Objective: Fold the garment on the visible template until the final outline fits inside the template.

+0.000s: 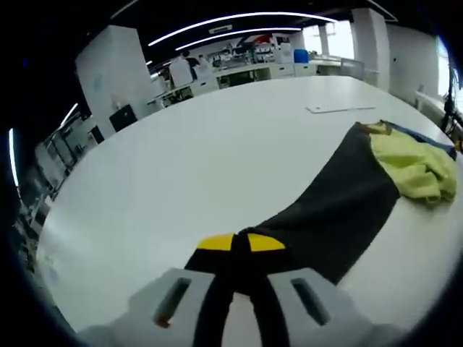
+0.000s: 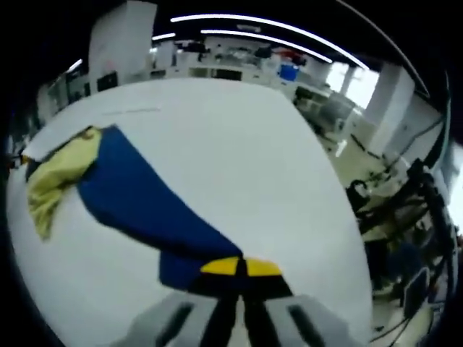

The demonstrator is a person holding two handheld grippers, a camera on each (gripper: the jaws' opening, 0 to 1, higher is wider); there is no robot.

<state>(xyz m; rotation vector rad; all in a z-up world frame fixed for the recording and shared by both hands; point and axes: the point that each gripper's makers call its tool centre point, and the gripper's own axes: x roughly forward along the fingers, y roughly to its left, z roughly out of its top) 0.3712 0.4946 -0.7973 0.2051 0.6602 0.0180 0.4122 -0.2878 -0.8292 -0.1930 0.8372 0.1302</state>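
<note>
Fingers of both grippers, left (image 1: pixel 242 249) and right (image 2: pixel 241 271), are pressed together, each pinching a near corner of the dark blue cloth garment with yellow lining (image 1: pixel 340 210), which stretches away from them across the white table (image 1: pixel 188 166), far end bunched
</note>
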